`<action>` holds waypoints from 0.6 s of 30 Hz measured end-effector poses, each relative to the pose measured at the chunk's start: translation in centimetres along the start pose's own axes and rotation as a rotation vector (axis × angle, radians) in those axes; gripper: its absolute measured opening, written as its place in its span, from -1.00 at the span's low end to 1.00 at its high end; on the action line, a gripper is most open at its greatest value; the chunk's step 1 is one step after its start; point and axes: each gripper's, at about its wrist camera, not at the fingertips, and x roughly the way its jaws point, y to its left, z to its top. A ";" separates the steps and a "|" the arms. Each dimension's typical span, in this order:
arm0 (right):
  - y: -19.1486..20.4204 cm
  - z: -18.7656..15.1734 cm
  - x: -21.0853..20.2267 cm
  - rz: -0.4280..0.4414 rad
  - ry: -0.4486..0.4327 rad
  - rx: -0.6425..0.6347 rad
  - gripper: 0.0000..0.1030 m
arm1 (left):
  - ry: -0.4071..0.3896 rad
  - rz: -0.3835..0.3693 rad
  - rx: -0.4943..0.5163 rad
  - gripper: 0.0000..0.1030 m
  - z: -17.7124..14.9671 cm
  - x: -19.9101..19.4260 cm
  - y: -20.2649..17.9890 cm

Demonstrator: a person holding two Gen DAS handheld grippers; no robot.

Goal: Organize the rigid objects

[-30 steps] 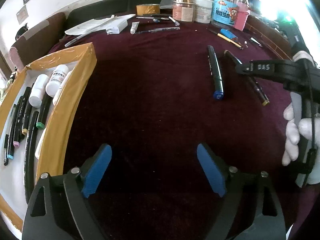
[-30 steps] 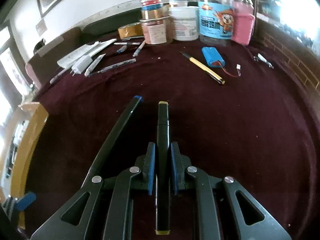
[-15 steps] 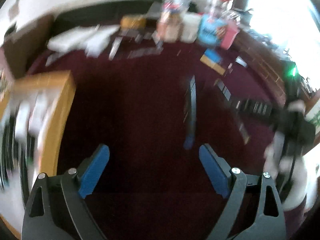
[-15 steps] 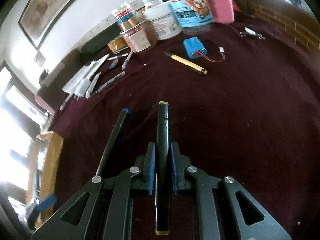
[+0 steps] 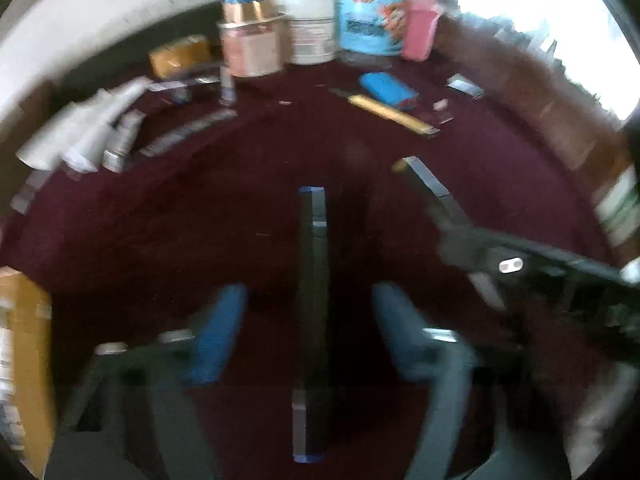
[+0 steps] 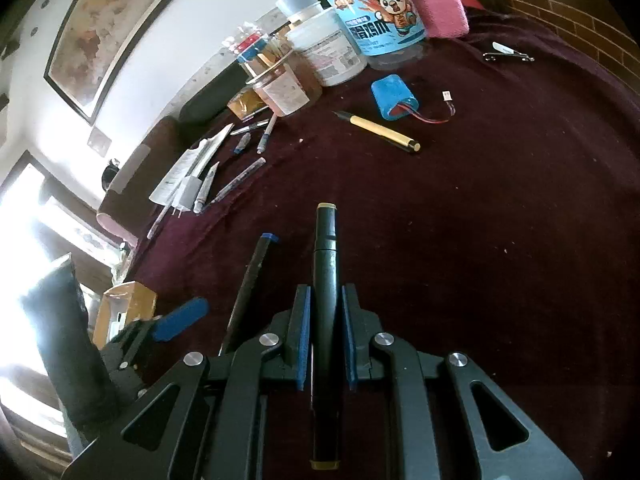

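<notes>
My right gripper [image 6: 325,312] is shut on a black marker with yellow end caps [image 6: 325,272], held lengthwise above the maroon cloth. It shows blurred at the right of the left wrist view [image 5: 434,192]. A black marker with blue caps [image 5: 314,280] lies on the cloth between the open blue pads of my left gripper [image 5: 308,332]. In the right wrist view that marker [image 6: 252,276] lies just left of my fingers, with a left gripper pad [image 6: 180,318] beside it. The tape-edged box [image 6: 126,304] stands at the left.
Jars and tubs [image 6: 340,40] stand at the back. A blue battery pack [image 6: 394,96], a yellow pen [image 6: 380,132] and a clip [image 6: 508,54] lie beyond. Pens, tubes and papers [image 6: 208,176] lie at the back left. A brick ledge [image 6: 568,20] borders the right.
My left gripper has swung right and forward, away from the box, and now straddles the blue-capped marker. My right gripper has lifted and tilted with its marker still held.
</notes>
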 end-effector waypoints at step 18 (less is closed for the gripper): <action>1.9 -0.5 0.3 0.073 -0.020 -0.062 -0.75 | -0.264 -0.116 -0.247 -0.77 -7.4 -16.3 8.9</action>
